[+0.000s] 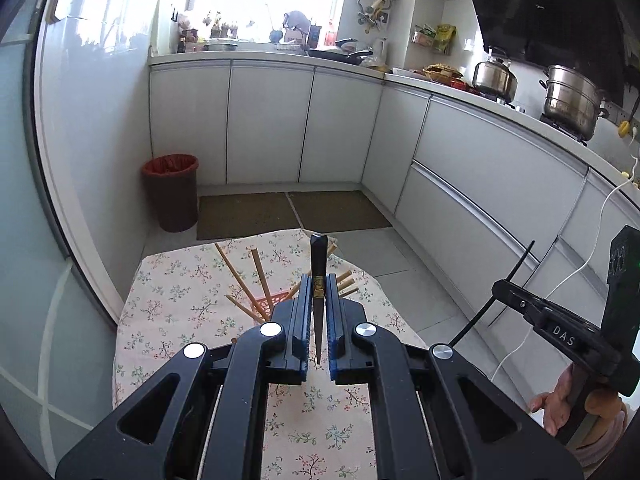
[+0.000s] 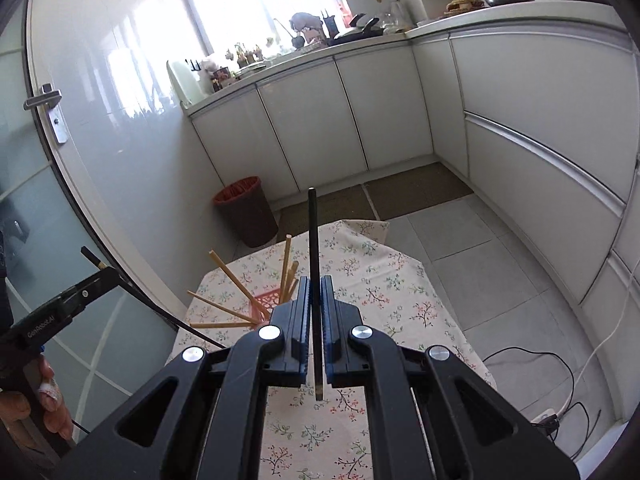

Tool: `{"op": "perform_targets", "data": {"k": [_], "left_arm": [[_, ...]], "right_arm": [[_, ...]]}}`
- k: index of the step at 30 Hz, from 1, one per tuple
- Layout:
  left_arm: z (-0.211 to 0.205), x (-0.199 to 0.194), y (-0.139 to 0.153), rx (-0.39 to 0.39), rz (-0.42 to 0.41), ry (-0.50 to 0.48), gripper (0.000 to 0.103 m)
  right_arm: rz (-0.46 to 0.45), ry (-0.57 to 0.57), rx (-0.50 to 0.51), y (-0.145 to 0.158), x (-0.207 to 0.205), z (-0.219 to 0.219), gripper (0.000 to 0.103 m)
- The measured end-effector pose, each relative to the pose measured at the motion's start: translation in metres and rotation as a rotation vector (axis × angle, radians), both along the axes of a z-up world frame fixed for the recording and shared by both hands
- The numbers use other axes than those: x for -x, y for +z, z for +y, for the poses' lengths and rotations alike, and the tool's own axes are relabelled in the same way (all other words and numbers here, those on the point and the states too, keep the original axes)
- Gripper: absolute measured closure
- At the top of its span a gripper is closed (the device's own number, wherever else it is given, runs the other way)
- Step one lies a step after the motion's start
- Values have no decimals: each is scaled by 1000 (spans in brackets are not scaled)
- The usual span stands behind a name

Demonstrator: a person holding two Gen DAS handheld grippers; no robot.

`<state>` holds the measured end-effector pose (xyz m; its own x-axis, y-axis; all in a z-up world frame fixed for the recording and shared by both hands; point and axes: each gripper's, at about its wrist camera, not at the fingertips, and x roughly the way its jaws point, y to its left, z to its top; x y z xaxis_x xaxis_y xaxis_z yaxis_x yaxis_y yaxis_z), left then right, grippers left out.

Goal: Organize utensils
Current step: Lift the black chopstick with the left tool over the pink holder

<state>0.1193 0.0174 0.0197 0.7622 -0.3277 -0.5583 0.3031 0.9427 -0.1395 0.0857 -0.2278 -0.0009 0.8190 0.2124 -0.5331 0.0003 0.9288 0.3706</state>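
Inside pink basket [image 1: 269,303]: wooden chopsticks [image 1: 261,282].

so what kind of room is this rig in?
A home kitchen, most likely: white base cabinets under a cluttered countertop, steel pots on a gas hob, and a range hood above them.
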Motion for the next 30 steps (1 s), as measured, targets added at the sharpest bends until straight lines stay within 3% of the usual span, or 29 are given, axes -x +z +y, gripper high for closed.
{"op": "perform_targets", "data": {"k": [7, 12, 24, 30], "left_arm": [[1, -22, 14, 24, -23, 35, 97], [-5, -44, 14, 1, -37, 58, 97], [-9, -103, -20, -34, 13, 108, 97], [-7, -125, -56, -48, 81, 128, 95]], "right_arm": [[-39, 27, -29, 36, -19, 2, 98], [-61, 40, -27, 50, -37, 11, 98], [-40, 67, -21, 40, -97, 33, 98], [-18, 69, -13, 27, -115, 41, 98]]}}
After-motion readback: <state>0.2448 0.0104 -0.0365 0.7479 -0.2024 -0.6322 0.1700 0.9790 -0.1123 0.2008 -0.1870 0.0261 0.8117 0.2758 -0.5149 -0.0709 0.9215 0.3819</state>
